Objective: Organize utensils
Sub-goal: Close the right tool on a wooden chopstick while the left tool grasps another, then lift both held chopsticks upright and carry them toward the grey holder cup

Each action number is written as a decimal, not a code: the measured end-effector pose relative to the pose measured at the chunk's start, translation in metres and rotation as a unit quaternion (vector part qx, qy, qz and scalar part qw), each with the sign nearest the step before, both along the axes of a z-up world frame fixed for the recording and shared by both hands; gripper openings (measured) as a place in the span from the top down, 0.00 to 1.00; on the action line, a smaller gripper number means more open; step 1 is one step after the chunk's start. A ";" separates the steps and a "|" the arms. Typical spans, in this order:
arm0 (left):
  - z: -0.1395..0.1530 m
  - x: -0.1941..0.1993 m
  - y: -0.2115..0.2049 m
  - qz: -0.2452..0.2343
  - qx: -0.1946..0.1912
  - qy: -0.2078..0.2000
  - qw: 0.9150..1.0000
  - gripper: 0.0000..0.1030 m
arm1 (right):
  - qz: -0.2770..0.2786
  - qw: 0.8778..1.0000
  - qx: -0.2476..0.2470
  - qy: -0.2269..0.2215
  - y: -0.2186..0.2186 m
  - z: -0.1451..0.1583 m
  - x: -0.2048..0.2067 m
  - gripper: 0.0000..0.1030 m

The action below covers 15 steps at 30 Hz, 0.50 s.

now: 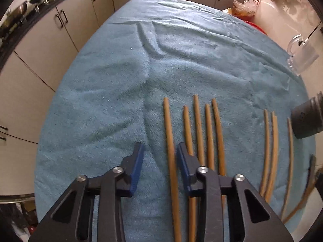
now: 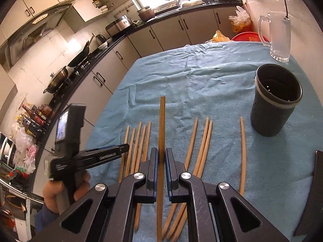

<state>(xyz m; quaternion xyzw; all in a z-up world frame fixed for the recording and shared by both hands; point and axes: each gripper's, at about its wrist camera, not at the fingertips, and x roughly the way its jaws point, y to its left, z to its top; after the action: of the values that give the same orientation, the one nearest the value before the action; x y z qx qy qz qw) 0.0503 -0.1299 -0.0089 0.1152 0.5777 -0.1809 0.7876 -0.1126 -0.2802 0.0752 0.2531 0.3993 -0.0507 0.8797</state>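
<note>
Chopsticks laid in groups across blue-towelled tabletop, near dark holder. Right gripper jaws clamped on one chopstick. Left gripper jaws parted, gripping nothing.

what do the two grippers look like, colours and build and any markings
Both are matte black linkage frames with triangular cut-outs and round silver pivot pins. Each finger carries a blue pad. The left gripper shows its blue pads clearly; from the right gripper view it has a pistol-style grip, white lettering on its side and a small screen on top. A blue sleeve shows at the wrist.
</note>
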 end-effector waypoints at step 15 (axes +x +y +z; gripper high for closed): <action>0.083 -0.057 0.055 0.014 -0.134 -0.114 0.984 0.94 | -0.009 0.998 -0.010 -0.063 0.005 0.023 -0.040 0.93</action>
<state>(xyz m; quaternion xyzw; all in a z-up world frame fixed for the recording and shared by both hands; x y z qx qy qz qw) -0.0064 -0.0753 0.0741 0.0203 0.4561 -0.2317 0.8590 -0.1525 -0.2756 0.0980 0.2504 0.3404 -0.0470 0.9051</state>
